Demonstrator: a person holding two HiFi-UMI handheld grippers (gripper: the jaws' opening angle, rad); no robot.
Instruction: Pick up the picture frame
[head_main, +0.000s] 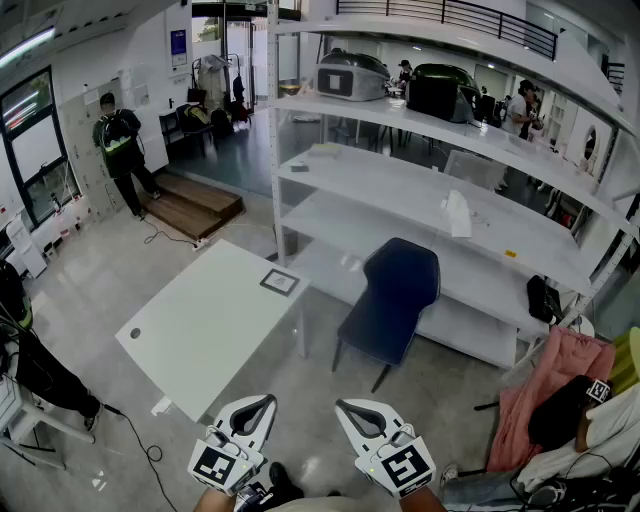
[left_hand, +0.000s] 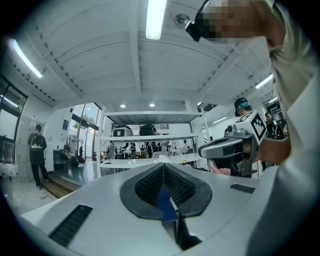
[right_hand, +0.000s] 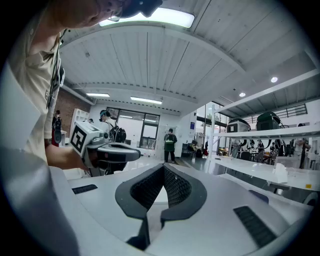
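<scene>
Left gripper view has the left gripper with its jaws pressed together at the tip and nothing between them. The right gripper view shows the right gripper pinched closed and empty as well. In the head view both are held side by side, low by the person's body, above the grey floor. The picture frame lies flat on the far corner of the white table, well apart from both grippers. A dark blue chair stands near that corner.
</scene>
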